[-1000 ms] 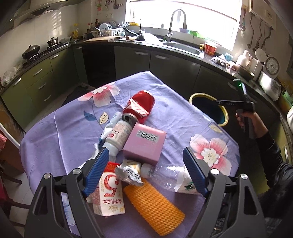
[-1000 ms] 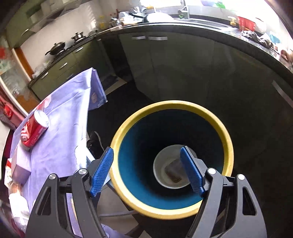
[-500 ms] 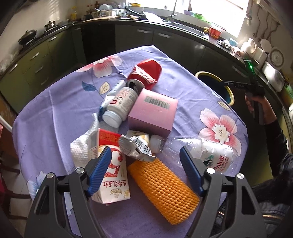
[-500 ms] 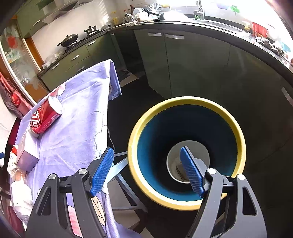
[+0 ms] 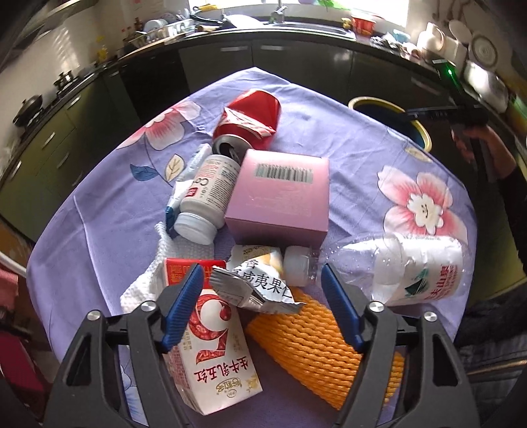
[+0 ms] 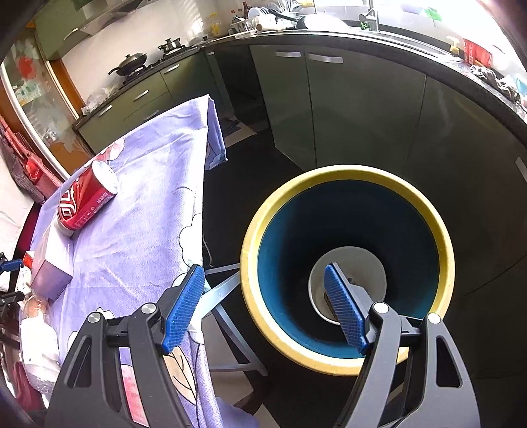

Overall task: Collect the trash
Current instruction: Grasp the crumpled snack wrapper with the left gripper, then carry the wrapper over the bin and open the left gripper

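Trash lies piled on the purple flowered tablecloth [image 5: 108, 204]: a red can [image 5: 250, 115], a white pill bottle [image 5: 207, 197], a pink box [image 5: 280, 194], a crumpled foil wrapper [image 5: 260, 286], a red-and-white milk carton [image 5: 210, 349], an orange foam net [image 5: 316, 342] and a crushed clear bottle [image 5: 408, 270]. My left gripper [image 5: 260, 306] is open just above the wrapper. My right gripper [image 6: 263, 309] is open and empty over the near rim of the yellow-rimmed blue bin [image 6: 441, 230], which holds a white cup [image 6: 369, 263].
The bin [image 5: 421, 131] stands on the floor beyond the table's right edge. The can [image 6: 82, 204] and pink box [image 6: 49, 273] show in the right wrist view. Dark kitchen cabinets [image 6: 362, 108] and a counter with a sink [image 5: 296, 26] ring the room.
My left gripper has come down and forward over the pile, so the wrapper now lies between its fingers. My right gripper has drawn back and left from above the bin's middle toward the table.
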Motion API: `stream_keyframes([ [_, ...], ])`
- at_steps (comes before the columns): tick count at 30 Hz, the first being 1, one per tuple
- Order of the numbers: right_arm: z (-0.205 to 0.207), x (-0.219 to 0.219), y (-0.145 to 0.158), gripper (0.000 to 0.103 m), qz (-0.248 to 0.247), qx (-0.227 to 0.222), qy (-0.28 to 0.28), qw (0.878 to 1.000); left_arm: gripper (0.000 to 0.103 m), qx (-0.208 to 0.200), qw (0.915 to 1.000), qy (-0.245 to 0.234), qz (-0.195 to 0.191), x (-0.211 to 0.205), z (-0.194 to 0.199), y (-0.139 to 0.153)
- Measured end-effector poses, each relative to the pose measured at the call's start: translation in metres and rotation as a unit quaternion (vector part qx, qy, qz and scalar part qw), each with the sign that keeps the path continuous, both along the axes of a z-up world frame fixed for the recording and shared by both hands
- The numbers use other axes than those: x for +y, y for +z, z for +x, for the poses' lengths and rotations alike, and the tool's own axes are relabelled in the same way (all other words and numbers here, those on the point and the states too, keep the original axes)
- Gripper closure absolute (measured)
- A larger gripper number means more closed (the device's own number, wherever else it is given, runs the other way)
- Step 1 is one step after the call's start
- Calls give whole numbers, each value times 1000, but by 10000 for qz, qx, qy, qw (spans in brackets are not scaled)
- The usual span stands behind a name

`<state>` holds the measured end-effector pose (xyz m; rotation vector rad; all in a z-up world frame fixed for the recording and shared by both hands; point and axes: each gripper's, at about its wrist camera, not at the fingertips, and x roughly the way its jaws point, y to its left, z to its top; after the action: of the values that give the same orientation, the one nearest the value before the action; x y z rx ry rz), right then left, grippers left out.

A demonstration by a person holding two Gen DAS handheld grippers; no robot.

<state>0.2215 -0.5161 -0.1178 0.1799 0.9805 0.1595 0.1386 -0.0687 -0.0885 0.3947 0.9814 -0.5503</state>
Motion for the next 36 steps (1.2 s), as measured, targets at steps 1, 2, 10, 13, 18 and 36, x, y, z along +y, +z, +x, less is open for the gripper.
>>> stream_keyframes([
  [1, 1, 1, -1, 29, 11, 11, 13, 10000, 39, 16, 10000, -26, 27, -2, 0, -2],
  [2, 1, 2, -1, 29, 12, 16, 18, 10000, 41, 38, 10000, -52, 70, -3, 0, -4],
  [10, 5, 8, -2, 29, 53, 61, 97, 9999, 49, -100, 9996, -124, 244, -5, -1, -7],
  [13, 4, 11, 0, 29, 52, 38, 110, 9999, 49, -176, 9994, -158, 234, -6, -4, -3],
  [18, 3, 15, 3, 29, 64, -3, 146, 9999, 50, -375, 9991, -144, 162, -5, -8, 12],
  [36, -16, 2, 17, 29, 169, -263, 136, 9994, 50, -739, 9962, -448, -109, -32, -18, 75],
])
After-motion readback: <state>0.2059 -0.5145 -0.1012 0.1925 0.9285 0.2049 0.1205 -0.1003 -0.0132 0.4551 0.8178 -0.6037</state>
